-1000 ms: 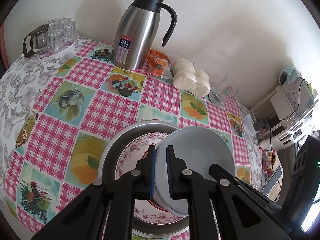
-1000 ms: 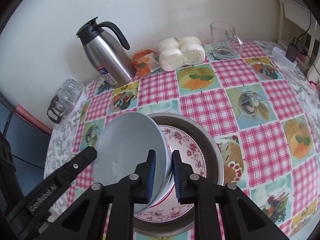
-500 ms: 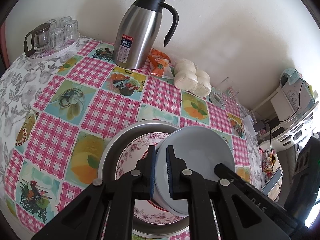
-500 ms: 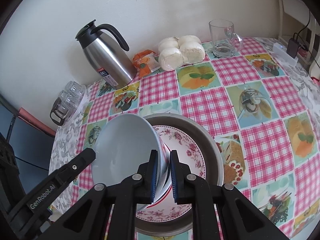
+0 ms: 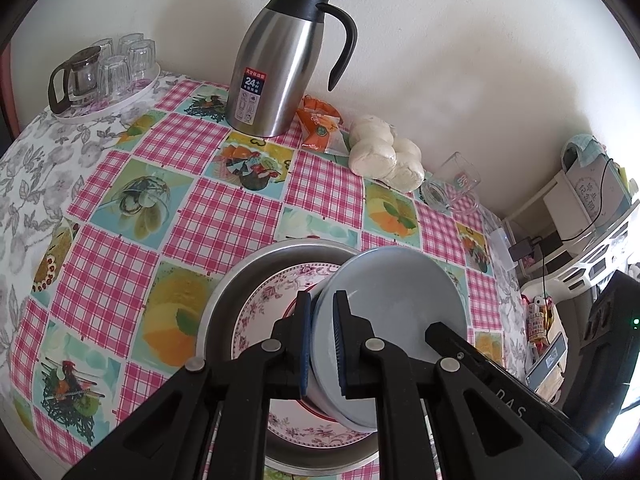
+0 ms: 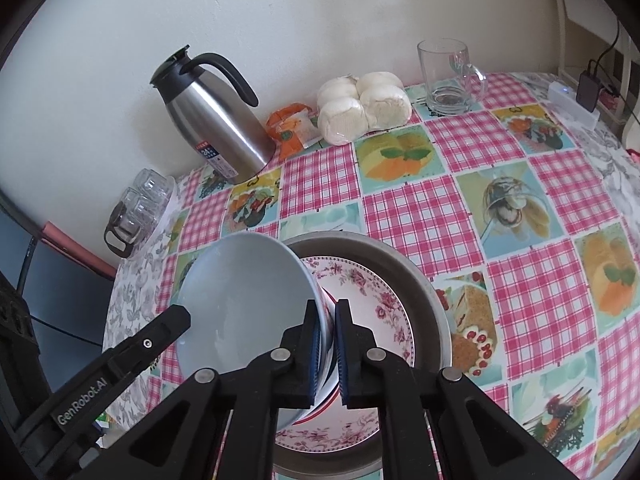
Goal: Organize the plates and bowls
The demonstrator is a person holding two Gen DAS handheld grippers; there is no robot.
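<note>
Checked oilcloth table against a white wall: metal basin holds floral plate, and above it the grey bowl hangs tilted, left gripper clamped on its 9 o'clock rim, right gripper clamped at 3 o'clock; stacking looks nearly done, bowl not yet set down.

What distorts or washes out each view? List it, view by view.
Left wrist view: fisheye bends the checked tablecloth into a dome, dark corner vignette, blown-out glare at the lower right edge, soft shadow of the steel jug on the wall. Right wrist view: same curvature and vignette, even daylight, glass mug sharp.
</note>
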